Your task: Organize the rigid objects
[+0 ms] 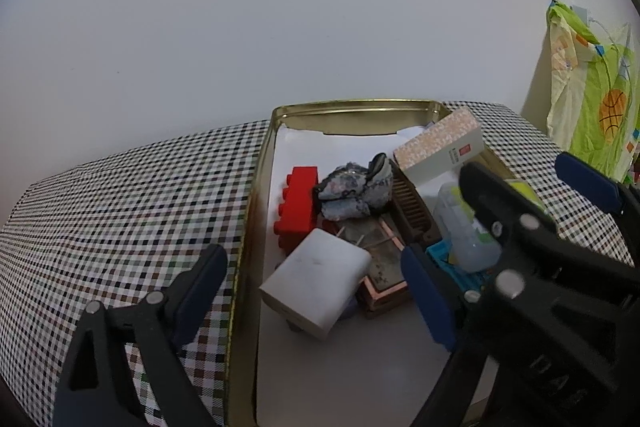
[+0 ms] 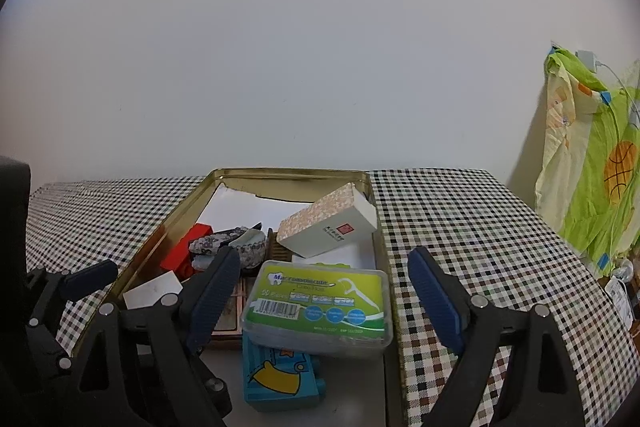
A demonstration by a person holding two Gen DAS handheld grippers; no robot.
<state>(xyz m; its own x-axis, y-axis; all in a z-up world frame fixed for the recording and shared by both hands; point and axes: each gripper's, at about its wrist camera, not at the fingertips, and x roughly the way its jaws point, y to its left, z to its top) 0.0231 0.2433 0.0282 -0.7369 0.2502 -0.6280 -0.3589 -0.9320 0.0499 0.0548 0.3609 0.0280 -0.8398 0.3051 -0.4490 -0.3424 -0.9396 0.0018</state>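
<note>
Rigid objects sit heaped in the gold tin tray (image 1: 256, 187) on the checked tablecloth (image 1: 120, 195), and both my grippers hang over its near end. My left gripper (image 1: 316, 291) has its jaws spread wide, with nothing pressed between them — the white block (image 1: 316, 279) lies in the gap, tilted, touching neither blue pad that I can see. Just beyond it stands the red toy brick (image 1: 298, 203), and to the right of that a crumpled patterned pouch (image 1: 356, 191). A brown comb (image 1: 412, 207) lies past my left gripper's right finger, with a copper-edged flat box (image 1: 384, 267) beside the white block and partly under it.

My right gripper (image 2: 324, 295) is also wide apart and clamps nothing. Between its fingers, without contact, rests the clear floss-pick box (image 2: 320, 303) with the green label, sitting on a blue toy block (image 2: 280, 379) that pokes out toward me. Farther ahead a white carton with a patterned top (image 2: 332, 227) leans against the tray's right wall. Off to my right, well clear of the table — a green cloth with a basketball print (image 2: 600, 167) hangs by the wall.
</note>
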